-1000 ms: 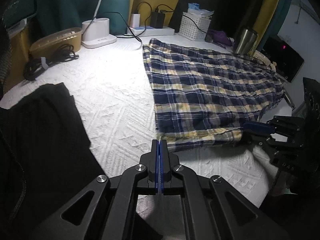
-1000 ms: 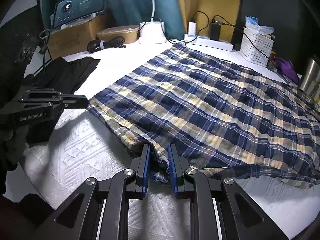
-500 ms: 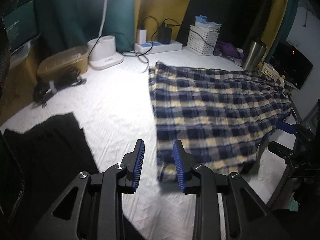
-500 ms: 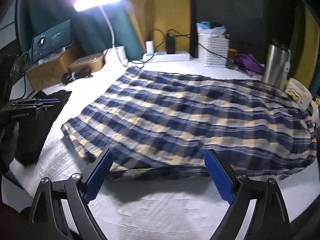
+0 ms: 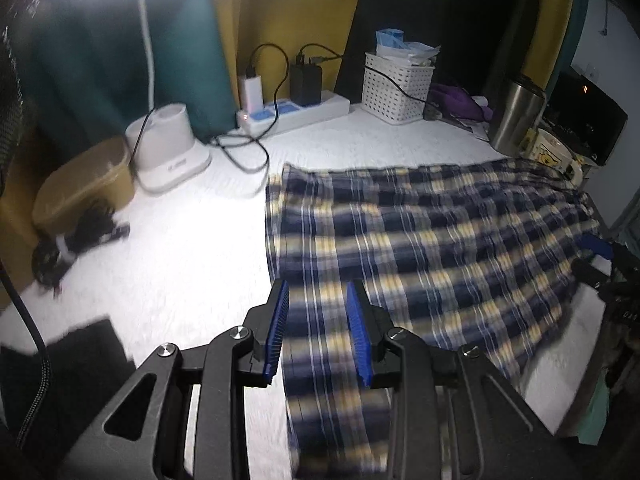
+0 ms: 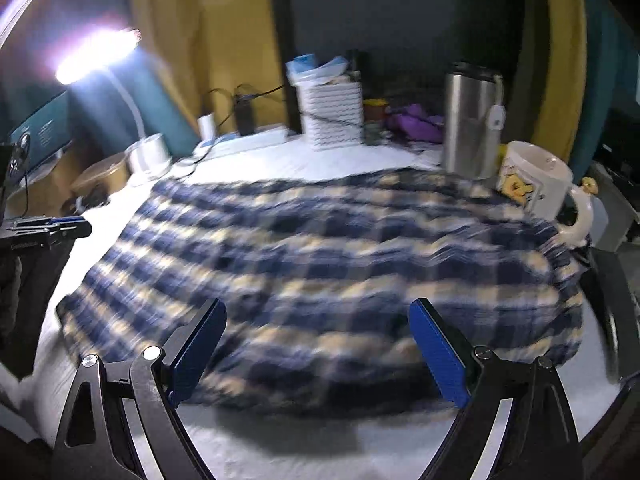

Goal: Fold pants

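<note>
The plaid pants (image 5: 420,248) lie flat on the white textured bedcover (image 5: 180,248). Both claws have just been opening: the left gripper (image 5: 318,332) is parted above the near hem, gripping nothing, and the right gripper (image 6: 316,352) gapes wide and empty. Beyond them stand a lamp base (image 5: 168,148), power strip (image 5: 296,114), white basket (image 5: 396,88), steel tumbler (image 6: 470,124) and mug (image 6: 536,180) before yellow curtains (image 5: 288,12).

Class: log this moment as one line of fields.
pants: flat on bed | left gripper: open, empty | right gripper: open, empty
</note>
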